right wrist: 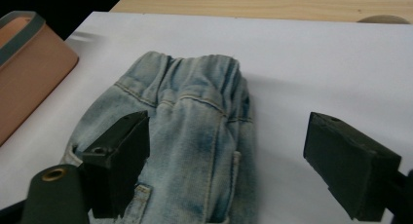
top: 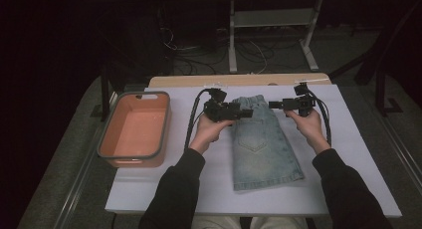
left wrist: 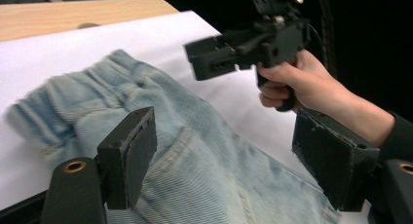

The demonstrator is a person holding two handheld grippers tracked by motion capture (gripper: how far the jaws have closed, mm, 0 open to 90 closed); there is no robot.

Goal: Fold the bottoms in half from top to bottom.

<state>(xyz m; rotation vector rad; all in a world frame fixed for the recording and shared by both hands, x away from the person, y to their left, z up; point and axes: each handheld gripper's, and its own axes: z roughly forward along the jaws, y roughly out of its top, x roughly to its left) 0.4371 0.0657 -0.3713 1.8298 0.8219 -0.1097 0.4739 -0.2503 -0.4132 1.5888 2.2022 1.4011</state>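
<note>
The folded pale denim jeans lie flat on the white sheet covering the desk, waistband at the far end. The left claw hovers at the waistband's left corner, jaws spread and holding nothing. The right claw hangs just beside the right corner, jaws likewise apart. An orange bin sits at the desk's left edge.

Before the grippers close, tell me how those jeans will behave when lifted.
The jeans look like soft denim lying flat, so they will probably droop from wherever they are held. The gathered waistband seems thicker and likely gives a firmer hold. Rolling or tipping looks unlikely.
</note>
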